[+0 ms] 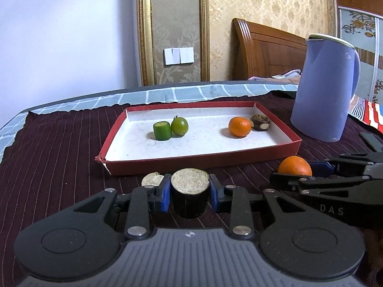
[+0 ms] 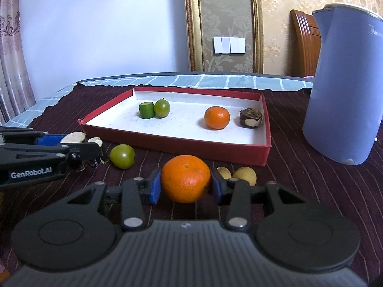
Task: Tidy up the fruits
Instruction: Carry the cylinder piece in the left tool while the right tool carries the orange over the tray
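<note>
Pinching a dark-skinned cane chunk (image 1: pixel 189 195) between its blue pads, the left gripper (image 1: pixel 190 192) sits just short of the red tray (image 1: pixel 203 161). Right gripper (image 2: pixel 185 184) is clamped on a big orange (image 2: pixel 185 179), both over the striped maroon cloth (image 1: pixel 59 167). Loose green fruit (image 2: pixel 122 156) and two yellowish ones (image 2: pixel 244 175) lie near. In the tray: green chunk (image 1: pixel 162 131) touching a green fruit (image 1: pixel 179 126), then a small orange (image 1: pixel 239 126) beside a brown chunk (image 1: pixel 260 122). Purple kettle (image 1: pixel 325 88) stands at the right.

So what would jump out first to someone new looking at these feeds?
Both grippers are loaded: the left gripper clamps a dark sugarcane chunk, the right gripper a big orange. Beyond them lies the red tray, already holding green and orange fruit, with a tall blue kettle at its right.
</note>
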`<state>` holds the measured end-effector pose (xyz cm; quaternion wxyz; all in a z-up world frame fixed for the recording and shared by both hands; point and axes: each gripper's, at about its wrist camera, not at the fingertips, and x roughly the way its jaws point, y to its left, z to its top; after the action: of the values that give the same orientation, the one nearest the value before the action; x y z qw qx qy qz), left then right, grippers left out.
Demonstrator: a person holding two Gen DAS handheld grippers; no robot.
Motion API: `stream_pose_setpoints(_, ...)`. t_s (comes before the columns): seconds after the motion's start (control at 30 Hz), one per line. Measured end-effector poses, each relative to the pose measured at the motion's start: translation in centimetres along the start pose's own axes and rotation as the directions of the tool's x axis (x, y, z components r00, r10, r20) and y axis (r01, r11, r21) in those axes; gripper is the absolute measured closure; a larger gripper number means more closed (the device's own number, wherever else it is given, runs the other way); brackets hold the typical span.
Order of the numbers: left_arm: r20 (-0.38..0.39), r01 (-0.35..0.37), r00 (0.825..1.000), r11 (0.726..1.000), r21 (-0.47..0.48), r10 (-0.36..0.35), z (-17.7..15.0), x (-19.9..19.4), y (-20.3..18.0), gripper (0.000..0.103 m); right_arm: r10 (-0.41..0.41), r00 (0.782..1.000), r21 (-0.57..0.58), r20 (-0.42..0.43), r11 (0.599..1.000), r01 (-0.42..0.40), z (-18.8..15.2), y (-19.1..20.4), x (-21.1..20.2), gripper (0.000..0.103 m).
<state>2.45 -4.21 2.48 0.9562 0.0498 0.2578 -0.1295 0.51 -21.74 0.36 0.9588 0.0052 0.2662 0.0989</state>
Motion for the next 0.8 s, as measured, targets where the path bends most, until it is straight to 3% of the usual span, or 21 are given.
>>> stream_pose_setpoints(0.6, -0.021, -0.1, 0.995, 0.995, -0.023, 0.1, 2.8, 3.1, 0.3, 0.072, -0.048, 0.998, -0.009, 0.049, 0.999, 0.049, 3.2, -0.7, 1.0, 0.063)
stream_pose_setpoints(0.8, -0.033, -0.1, 0.994, 0.995, -0.005, 0.1, 4.0, 4.6, 0.3, 0.072, -0.067, 0.996, -0.004, 0.056, 0.998, 0.067, 4.8, -1.2, 1.9, 0.063)
